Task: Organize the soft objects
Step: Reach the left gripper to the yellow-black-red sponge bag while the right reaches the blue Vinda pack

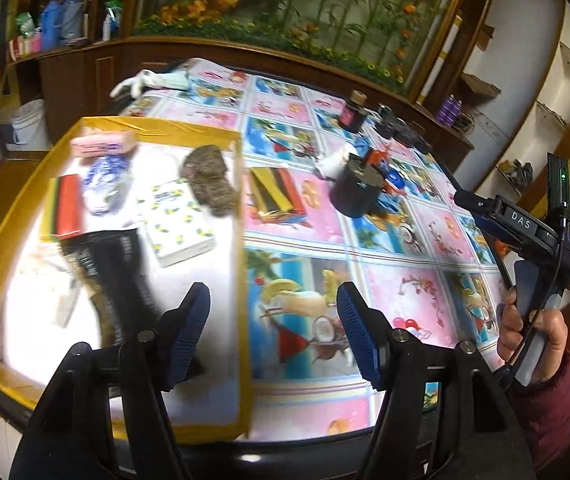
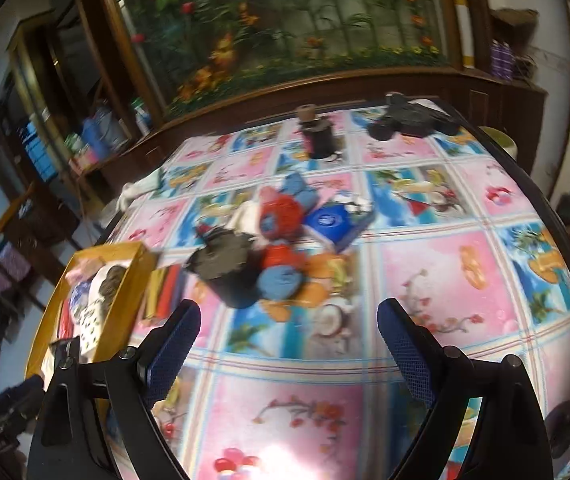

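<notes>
Motion blur smears the tablecloth (image 2: 425,272) and central pile (image 2: 281,248).

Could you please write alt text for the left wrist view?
An open left gripper with blue pads hovers empty over a yellow-rimmed cardboard box holding small soft items, on a colourful cartoon tablecloth. A hand holds the right gripper.
</notes>
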{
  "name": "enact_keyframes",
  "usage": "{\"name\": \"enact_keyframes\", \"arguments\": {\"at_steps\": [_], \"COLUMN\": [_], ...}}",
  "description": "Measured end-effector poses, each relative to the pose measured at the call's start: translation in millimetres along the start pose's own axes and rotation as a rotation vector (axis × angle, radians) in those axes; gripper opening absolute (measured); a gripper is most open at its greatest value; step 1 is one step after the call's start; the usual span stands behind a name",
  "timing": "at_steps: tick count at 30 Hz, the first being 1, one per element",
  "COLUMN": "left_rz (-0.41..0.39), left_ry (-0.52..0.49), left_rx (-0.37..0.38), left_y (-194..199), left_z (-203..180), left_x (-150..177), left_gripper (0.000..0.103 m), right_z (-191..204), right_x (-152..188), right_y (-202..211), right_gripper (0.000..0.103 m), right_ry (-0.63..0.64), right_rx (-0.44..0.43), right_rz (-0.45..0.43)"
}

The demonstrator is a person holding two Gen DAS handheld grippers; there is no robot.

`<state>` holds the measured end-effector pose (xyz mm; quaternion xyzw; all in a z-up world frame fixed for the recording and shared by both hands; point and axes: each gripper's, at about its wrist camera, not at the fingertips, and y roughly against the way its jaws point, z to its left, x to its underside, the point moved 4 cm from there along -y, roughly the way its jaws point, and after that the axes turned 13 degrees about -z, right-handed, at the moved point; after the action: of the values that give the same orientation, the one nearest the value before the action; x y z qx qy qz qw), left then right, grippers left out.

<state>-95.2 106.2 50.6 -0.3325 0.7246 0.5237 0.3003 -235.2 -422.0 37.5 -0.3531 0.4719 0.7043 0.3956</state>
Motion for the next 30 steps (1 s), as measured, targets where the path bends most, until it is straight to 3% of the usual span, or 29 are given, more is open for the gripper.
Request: {"name": "enact_keyframes", "arguments": {"at_steps": [8, 16, 25, 30], "left_rz": [0.033, 0.064, 0.105, 0.192], "left_ry": [-0.045, -0.115, -0.24, -0.291], "left_rx": [-0.006, -0.159, -0.246, -0.204], "left_y": [-67, -148, -194, -204], "left_z": [-26, -15, -20, -26], "left_x": [-34, -64, -65, -49], "left_gripper": [0.065, 0.065, 0.065, 0.065], "right_z": [-30, -45, -51, -50], "right_x": [-9, -6, -21, -33], "right_y": [-19, -43, -77, -123], "right_gripper": [0.091, 0.091, 0.091, 0.091], "right_ry": [-0.079, -0.115, -0.175, -0.201], "right_rx": [0.028, 0.015, 0.004, 0.056], "right_rz": [0.014, 0.032, 0.053, 0.102]}}
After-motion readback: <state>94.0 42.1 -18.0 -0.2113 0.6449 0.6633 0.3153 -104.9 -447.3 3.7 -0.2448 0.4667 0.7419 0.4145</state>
